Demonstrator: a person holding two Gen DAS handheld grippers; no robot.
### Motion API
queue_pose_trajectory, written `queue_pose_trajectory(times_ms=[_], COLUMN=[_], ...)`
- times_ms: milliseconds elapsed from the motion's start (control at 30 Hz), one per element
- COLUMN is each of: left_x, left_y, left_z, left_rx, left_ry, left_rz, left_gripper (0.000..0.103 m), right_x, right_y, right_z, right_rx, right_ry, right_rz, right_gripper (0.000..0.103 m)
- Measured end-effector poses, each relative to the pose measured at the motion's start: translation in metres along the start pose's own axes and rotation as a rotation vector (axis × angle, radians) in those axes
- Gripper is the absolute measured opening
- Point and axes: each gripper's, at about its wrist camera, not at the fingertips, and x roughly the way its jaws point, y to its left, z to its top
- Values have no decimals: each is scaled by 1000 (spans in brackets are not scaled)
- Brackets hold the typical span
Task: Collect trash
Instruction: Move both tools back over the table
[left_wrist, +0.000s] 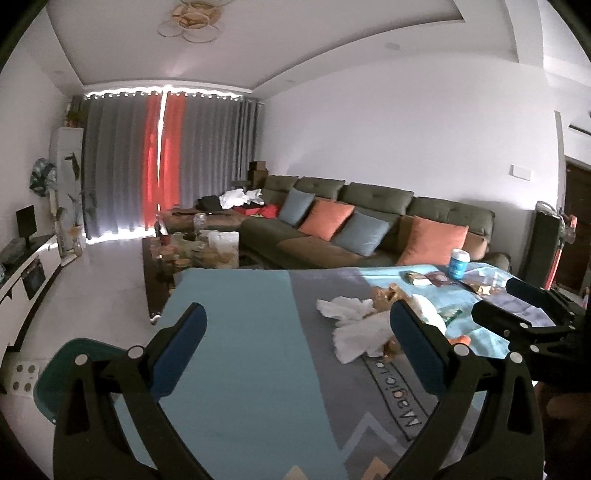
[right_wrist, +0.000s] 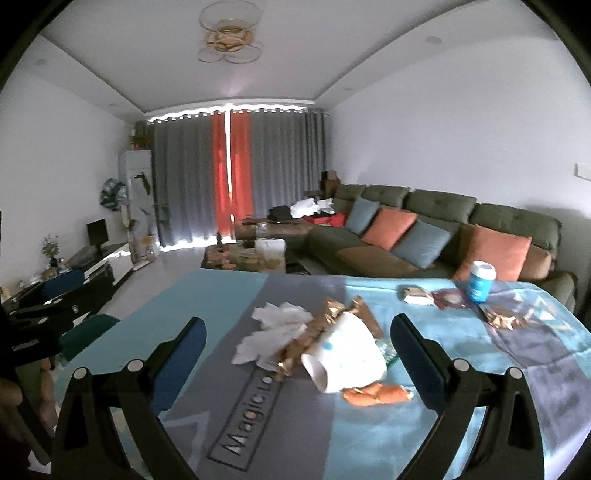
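Both grippers over the littered table (right_wrist: 207, 299)
Left gripper (left_wrist: 297, 352) and right gripper (right_wrist: 297, 356) jaws wide open, empty; tipped cup (right_wrist: 345, 356) beside tissues (right_wrist: 273, 328).

Home living room: long green sofa (right_wrist: 424, 221) with cushions, drawn curtains (right_wrist: 236, 173), cluttered coffee table (right_wrist: 247, 258), ceiling lamp (right_wrist: 229, 33).

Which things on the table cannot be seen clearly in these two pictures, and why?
- Bin: left view, cut off by the table edge and gripper frame.
- Tipped white cup: left view, hidden behind the gripper finger.
- Wrappers beside the blue cup: too small and blurred.
- Orange scrap: right view, blurred.
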Motion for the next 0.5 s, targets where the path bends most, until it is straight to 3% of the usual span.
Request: queue_pose_trajectory(times_ms=[500], left_x=[34], left_y=[-21], left_z=[-10], left_rx=[45], left_ry=[68], left_rz=[-91], left_gripper=[98], right_x=[-7], right_y=[-30], right_z=[-18], right_rx=[60], right_ry=[71], right_rz=[-112], right_gripper=[96])
